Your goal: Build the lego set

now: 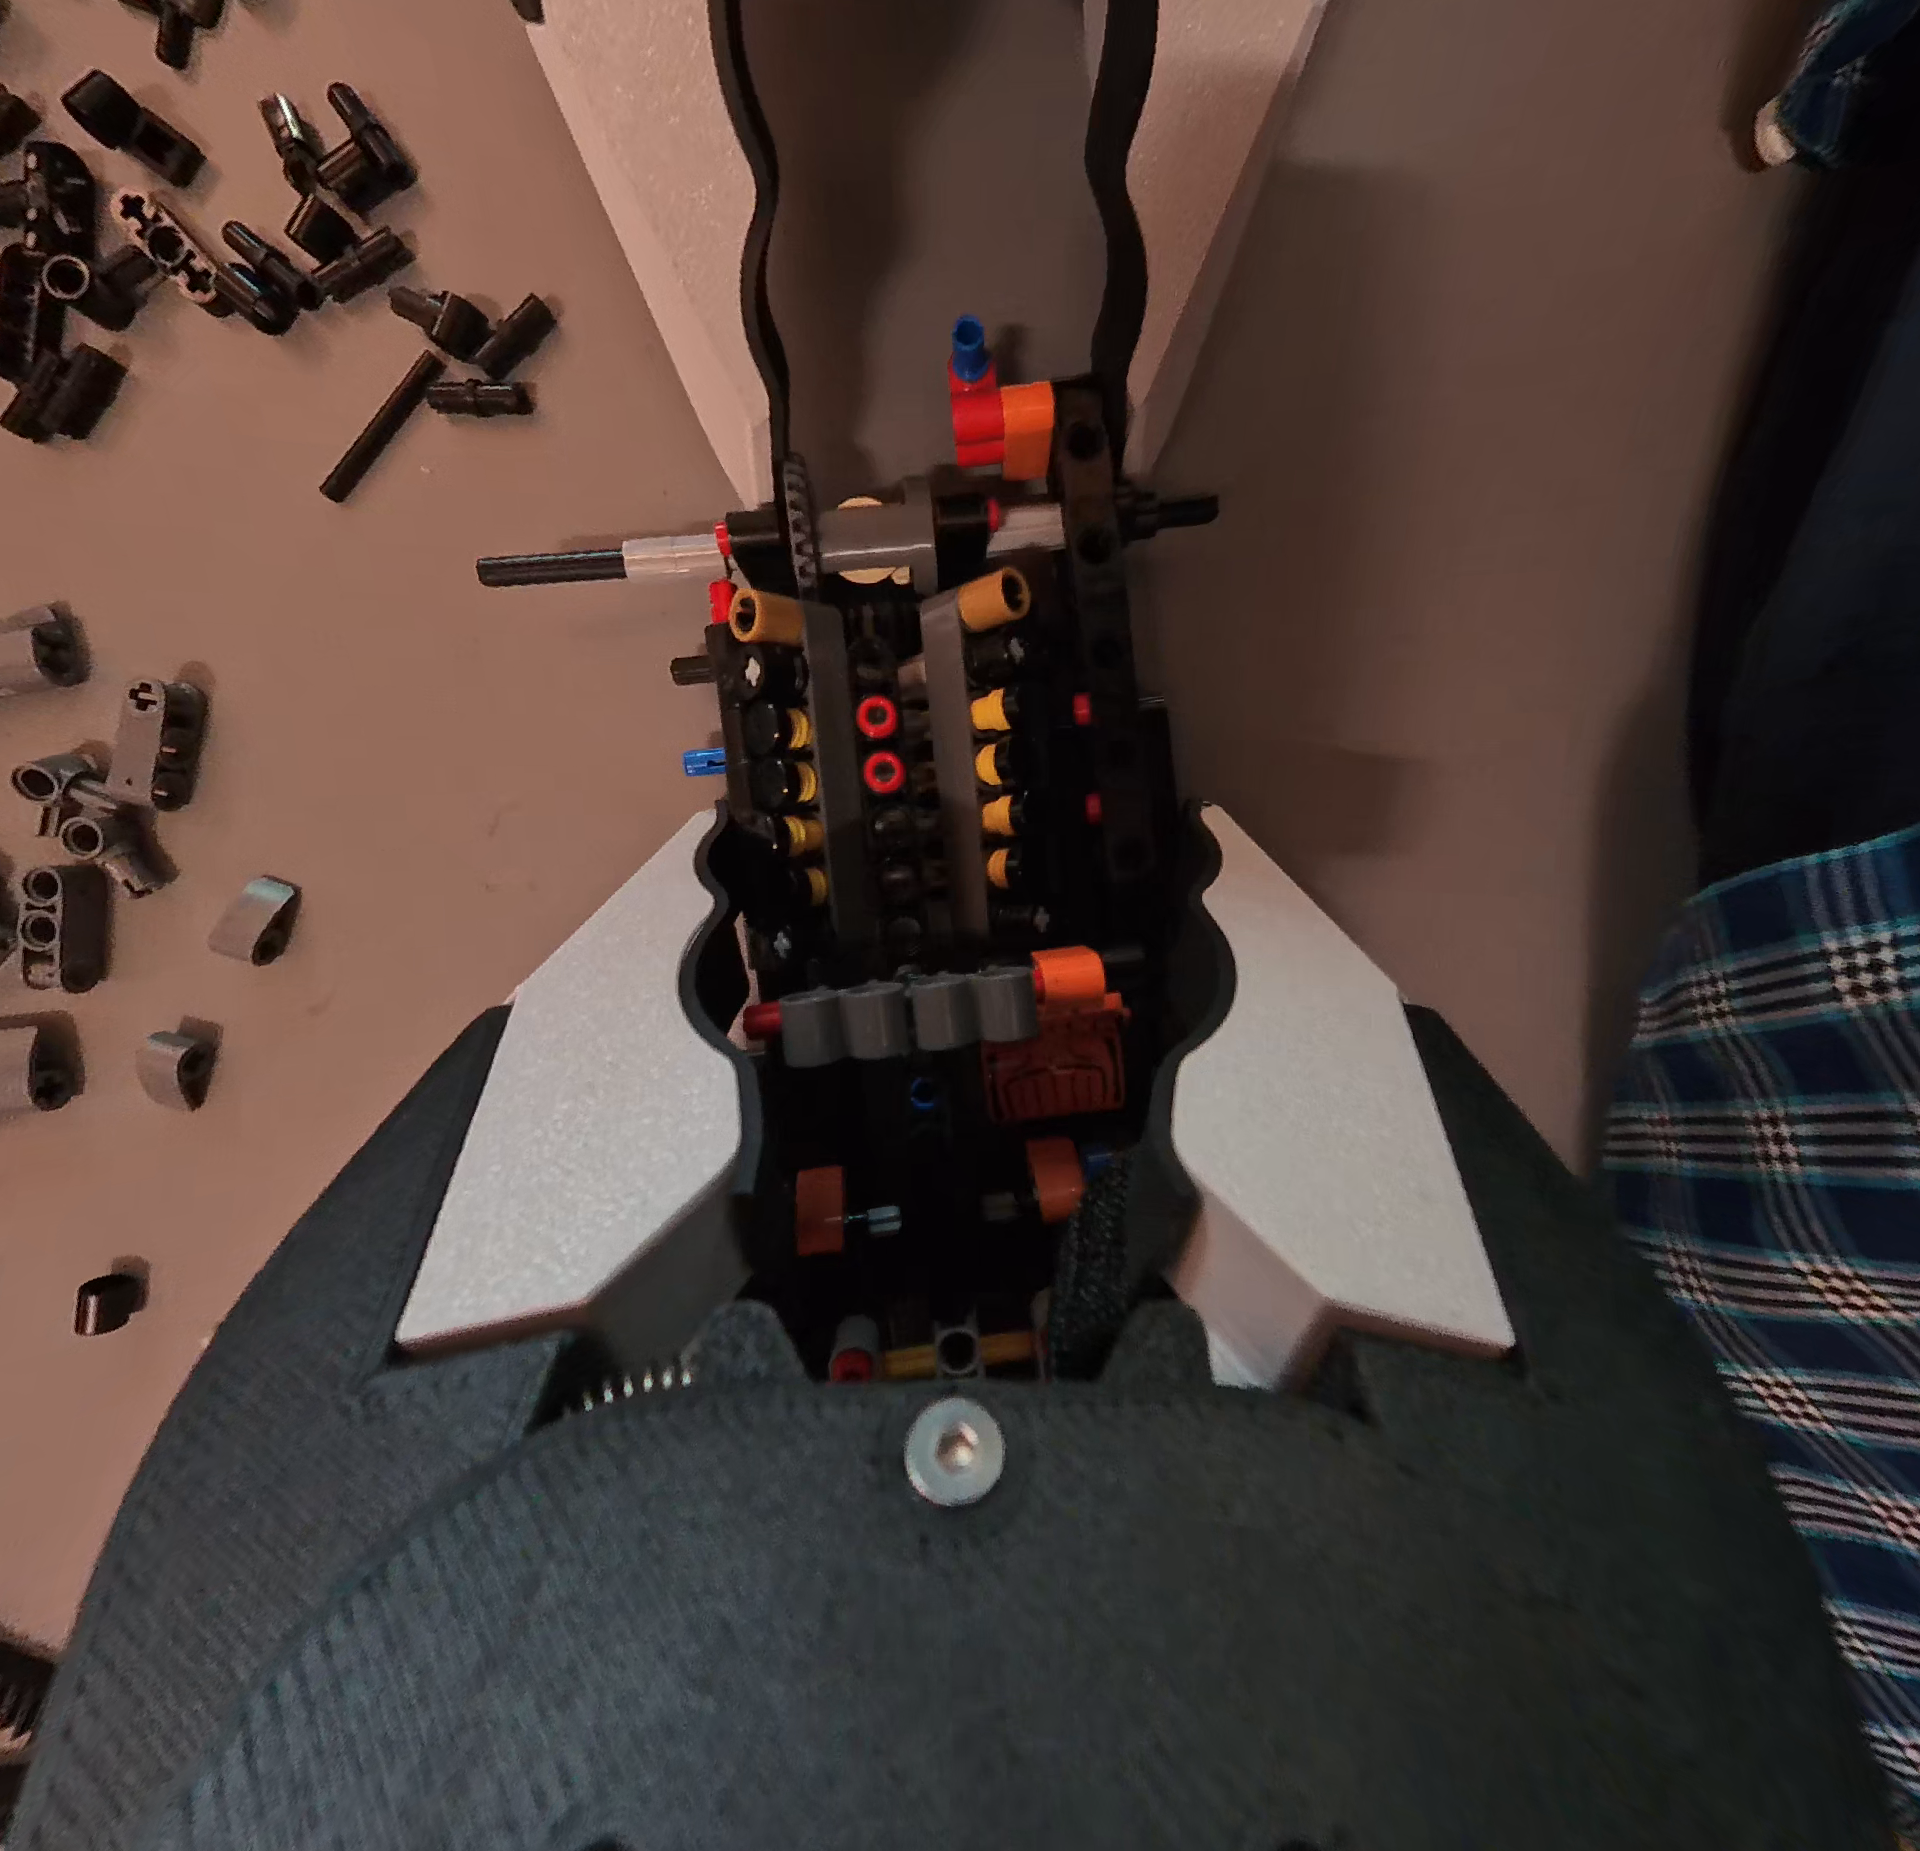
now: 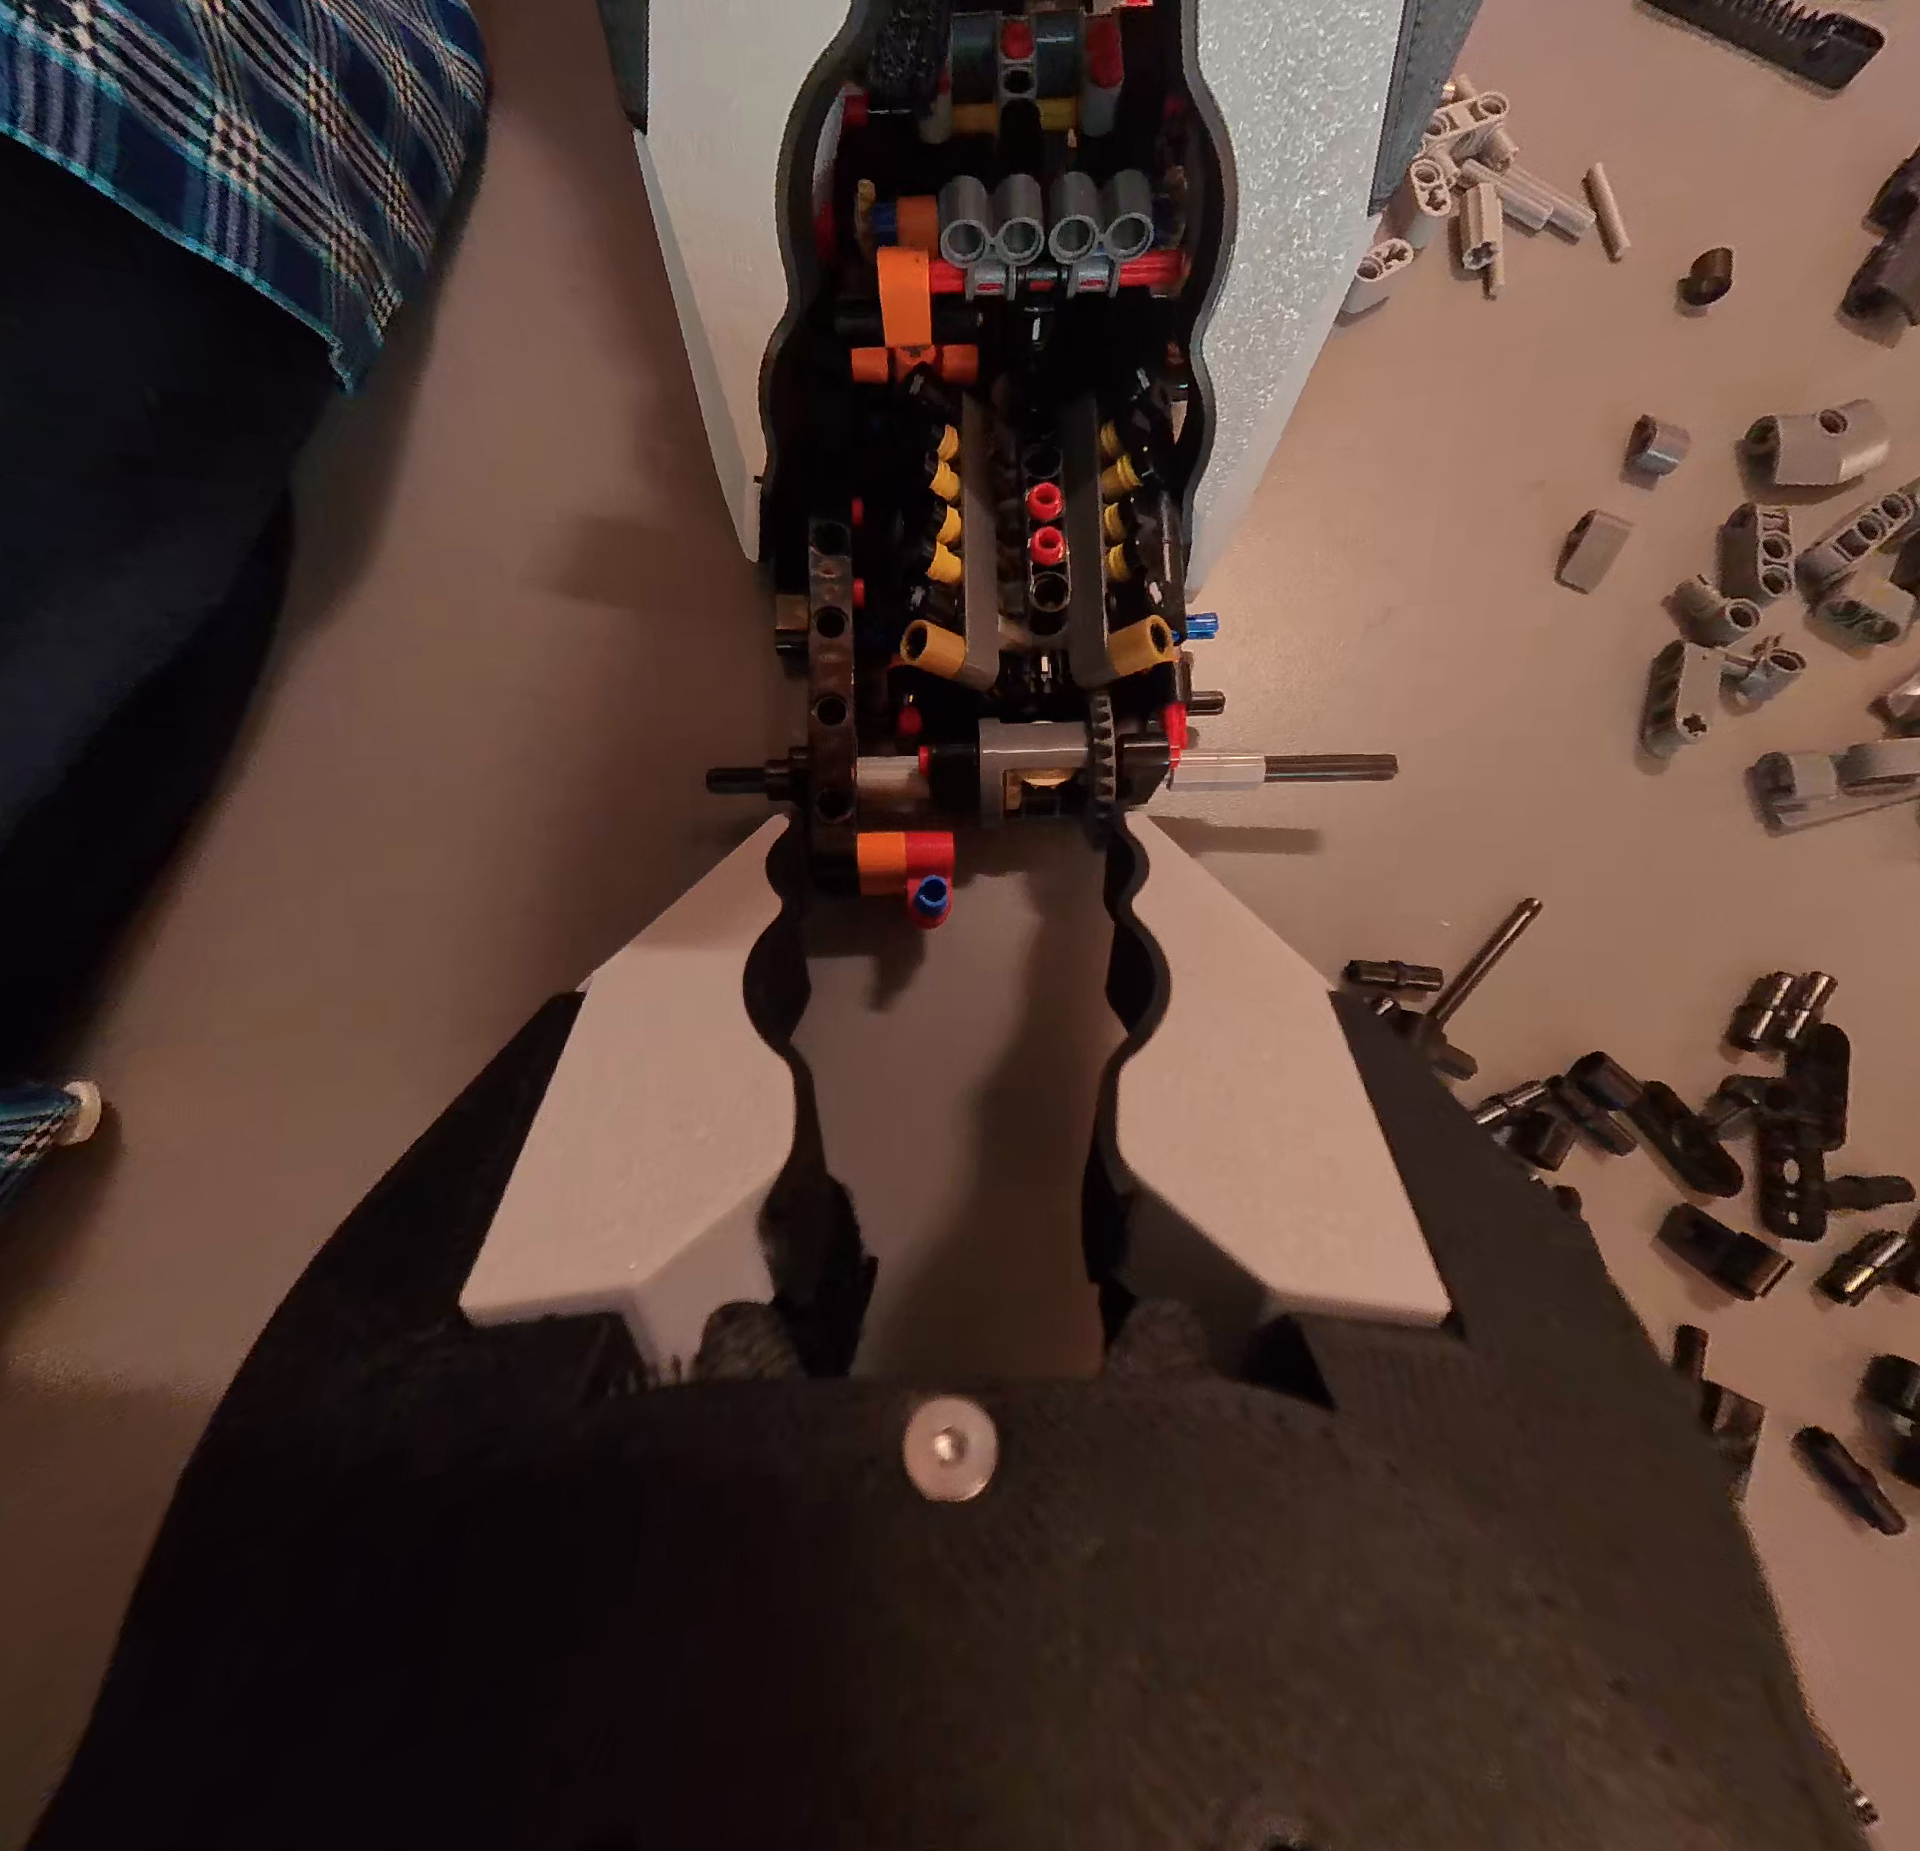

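A long lego assembly (image 1: 914,762) of black beams with yellow, red, orange and grey parts lies on the tan table (image 1: 447,1022). It has a cross axle and a gear at its far end. My left gripper (image 1: 961,825) is shut on its near half, one finger on each side. My right gripper (image 1: 956,482) comes from the opposite side and its fingertips pinch the gear end. In the right wrist view the assembly (image 2: 997,554) runs away from my right gripper (image 2: 951,835), with the black beam and the gear between its tips. The left gripper (image 2: 982,565) holds the far half.
Loose black pins, connectors and an axle (image 1: 260,201) and grey connectors (image 1: 94,814) lie scattered on the table; in the right wrist view the grey pieces (image 2: 1766,596) and the black pieces (image 2: 1714,1126) lie to the right. A person's plaid sleeve (image 1: 1787,1126) is close by (image 2: 229,118). Across from one pair of fingers to the other is roughly 5 centimeters.
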Available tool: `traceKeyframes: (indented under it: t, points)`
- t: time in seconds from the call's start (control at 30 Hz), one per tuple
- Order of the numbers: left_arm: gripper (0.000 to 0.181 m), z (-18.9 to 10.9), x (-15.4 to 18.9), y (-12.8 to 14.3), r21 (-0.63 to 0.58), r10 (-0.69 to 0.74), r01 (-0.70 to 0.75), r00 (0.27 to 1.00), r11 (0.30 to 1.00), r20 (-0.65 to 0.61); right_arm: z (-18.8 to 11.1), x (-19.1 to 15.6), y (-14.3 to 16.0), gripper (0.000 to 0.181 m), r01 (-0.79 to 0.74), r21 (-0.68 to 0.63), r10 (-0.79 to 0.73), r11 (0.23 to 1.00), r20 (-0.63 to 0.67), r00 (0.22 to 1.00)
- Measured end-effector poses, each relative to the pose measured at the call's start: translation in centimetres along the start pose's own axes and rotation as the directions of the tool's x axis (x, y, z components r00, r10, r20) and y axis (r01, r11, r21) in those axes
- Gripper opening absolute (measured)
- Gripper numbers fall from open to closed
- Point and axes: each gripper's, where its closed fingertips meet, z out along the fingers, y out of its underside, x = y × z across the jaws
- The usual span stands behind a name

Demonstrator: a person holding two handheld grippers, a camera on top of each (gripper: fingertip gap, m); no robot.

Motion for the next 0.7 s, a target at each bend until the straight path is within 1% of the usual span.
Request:
traceKeyframes:
  t: [0.1,0.2,0.3,0.37,0.43,0.6,0.7]
  points:
    - [0.083,0.0,0.0,0.0,0.003,0.001,-0.001,1.0,1.0,-0.004,0.0,0.0,0.0,0.055,-0.008,0.001,0.008,1.0,0.006,1.0]
    - [0.084,0.0,0.0,-0.1,0.005,-0.015,0.015,1.0,1.0,-0.003,0.1,-0.1,0.1,0.056,-0.039,0.007,0.039,0.999,0.039,0.998]
    - [0.085,0.0,0.1,-0.1,0.002,-0.026,0.026,1.0,1.0,-0.002,-0.3,0.1,0.1,0.063,-0.05,0.011,0.049,0.999,0.042,0.998]
    - [0.093,-0.2,0.3,0.0,0.001,-0.048,0.048,0.999,0.999,-0.013,-0.7,0.2,0.1,0.067,-0.058,0.014,0.058,0.998,0.046,0.997]
    - [0.095,-0.4,0.3,0.2,0.002,-0.065,0.065,0.998,0.998,-0.003,-1.0,0.4,0.1,0.071,-0.052,0.011,0.052,0.999,0.038,0.998]
    - [0.098,-2.0,0.5,0.8,0.023,-0.106,0.105,0.993,0.994,0.049,-2.1,0.6,-0.4,0.074,-0.028,0.016,0.027,0.999,0.019,0.999]
    - [0.098,-3.2,0.6,1.7,0.042,-0.147,0.144,0.985,0.989,0.092,-2.9,0.2,-2.0,0.075,0.004,0.038,-0.004,0.999,0.009,1.0]
